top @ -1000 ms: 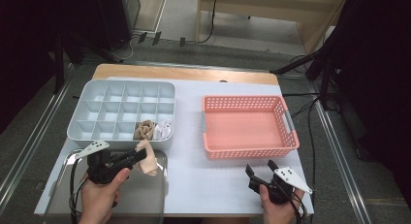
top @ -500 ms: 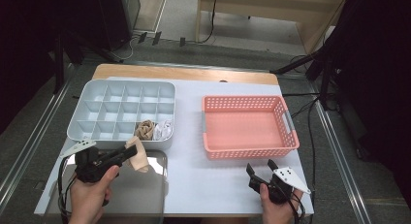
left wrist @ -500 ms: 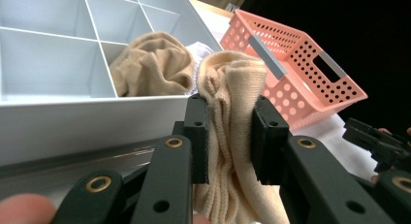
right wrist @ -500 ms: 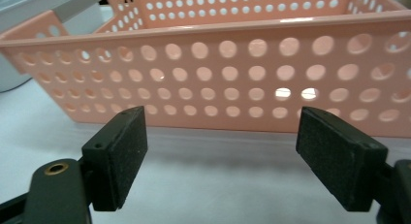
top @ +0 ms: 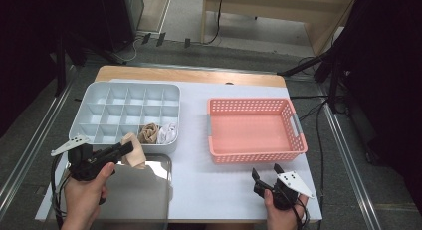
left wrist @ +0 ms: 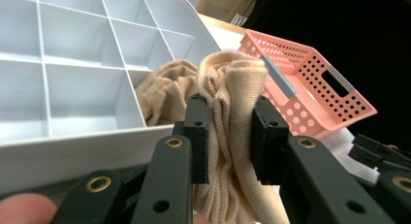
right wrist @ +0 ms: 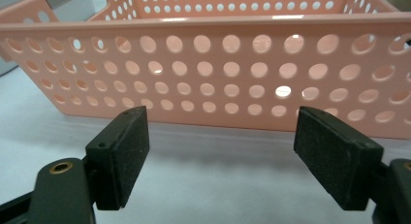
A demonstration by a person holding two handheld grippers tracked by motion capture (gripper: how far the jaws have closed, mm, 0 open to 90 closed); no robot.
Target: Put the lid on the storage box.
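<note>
The left gripper is clamped on a rolled beige sock, its two black pads squeezing the fabric at mid-height so the bundle stays folded instead of falling loose. In the high view the sock hangs just off the front edge of the grey divided tray, above the far rim of a shiny metal tray that lies in front of it. The grip is taken from the side and held low, which seems meant to let the roll be slid over the wall and dropped straight into a compartment.

Two compartments in the front row of the divided tray are already filled: another beige bundle and a white one beside it. The cell to their left looks free, and that is probably where this sock is headed.

The right gripper rests near the table's front edge with its jaws spread wide and nothing between them, facing the near wall of the pink basket. The basket is empty, so this hand appears to be simply waiting.
</note>
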